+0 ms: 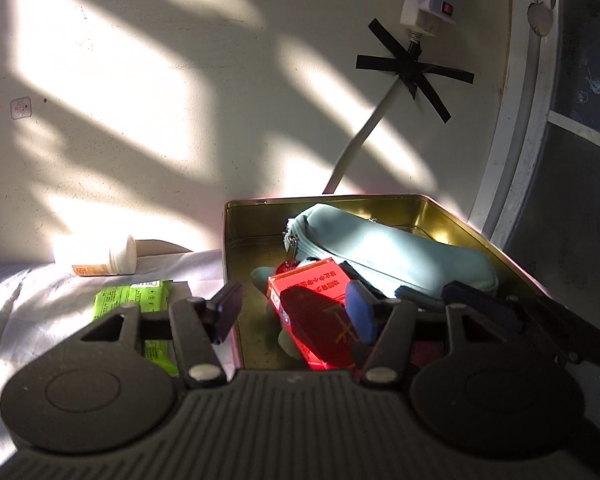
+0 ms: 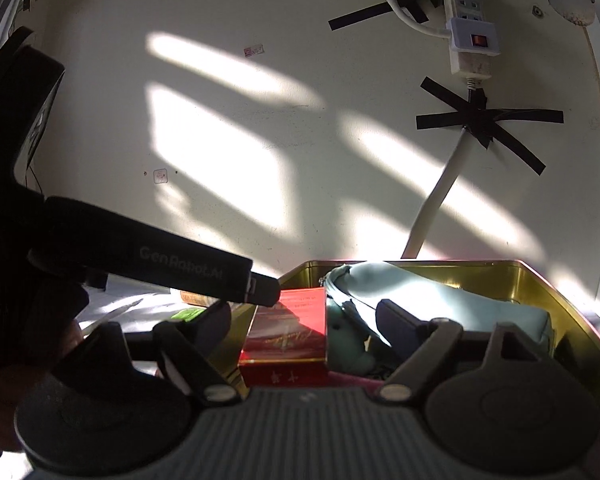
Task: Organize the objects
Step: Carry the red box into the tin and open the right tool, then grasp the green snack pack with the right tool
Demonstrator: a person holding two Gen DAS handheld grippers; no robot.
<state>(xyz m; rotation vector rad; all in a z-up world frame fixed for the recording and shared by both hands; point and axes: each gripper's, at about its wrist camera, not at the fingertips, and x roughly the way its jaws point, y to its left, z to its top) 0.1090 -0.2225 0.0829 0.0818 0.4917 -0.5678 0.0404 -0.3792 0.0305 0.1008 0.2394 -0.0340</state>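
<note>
While the left gripper (image 1: 296,312) hangs spread and empty over the gold tin (image 1: 476,236), right gripper (image 2: 304,320) likewise apart, the red carton (image 1: 312,316) lies inside beside a teal pouch (image 1: 384,252). Judged light, rigid, slick; grip across narrow faces.

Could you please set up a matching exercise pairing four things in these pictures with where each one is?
Things:
1. pouch
2. red box
3. green packet
4. bottle

Places:
a. lying on its side on the white cloth by the wall
b. inside the tin, at its near left part, between the fingers of the left gripper
c. flat on the cloth, left of the tin, nearer than the bottle
d. inside the tin, stretched across behind the red box

Pairs: 1-d, 2-b, 3-c, 4-a
</note>
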